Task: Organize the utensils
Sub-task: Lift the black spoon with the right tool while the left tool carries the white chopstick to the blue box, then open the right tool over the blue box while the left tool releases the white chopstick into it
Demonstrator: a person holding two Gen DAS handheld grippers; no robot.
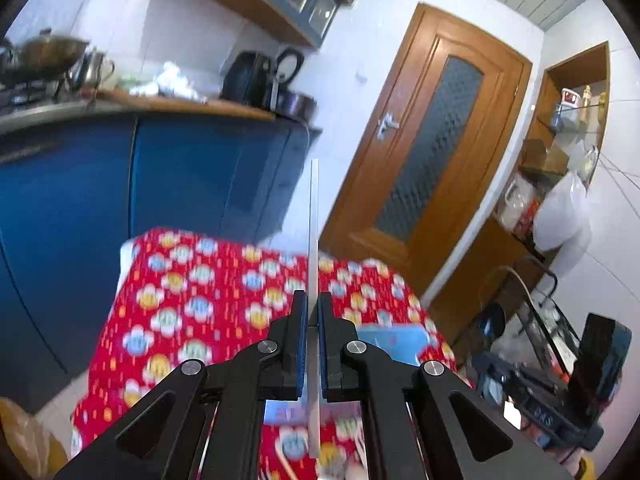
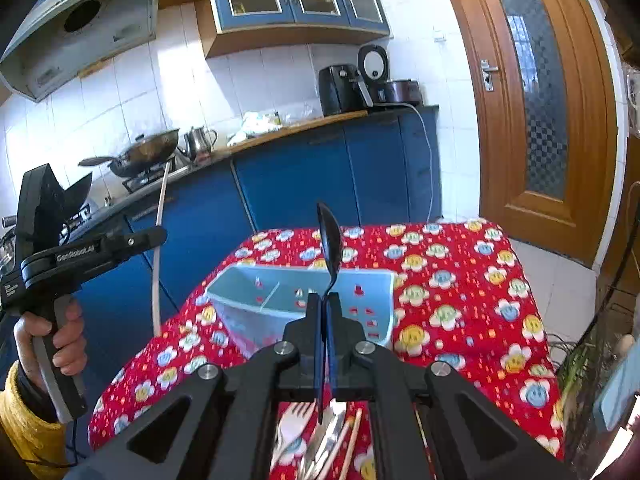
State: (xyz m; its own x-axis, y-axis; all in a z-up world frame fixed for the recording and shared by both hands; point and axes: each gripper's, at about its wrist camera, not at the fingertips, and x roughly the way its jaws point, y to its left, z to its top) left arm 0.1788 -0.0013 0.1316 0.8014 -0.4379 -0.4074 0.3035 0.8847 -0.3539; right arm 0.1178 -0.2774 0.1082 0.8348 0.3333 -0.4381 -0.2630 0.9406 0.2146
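Right wrist: spoon [image 2: 330,249] within gripper [image 2: 323,304].

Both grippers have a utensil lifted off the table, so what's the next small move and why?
Probably carry the right gripper forward and lower its black spoon into the light blue organizer. The spoon is clamped upright, and the organizer sits open-topped just ahead on the red tablecloth. The left gripper, holding a white stick, could follow.
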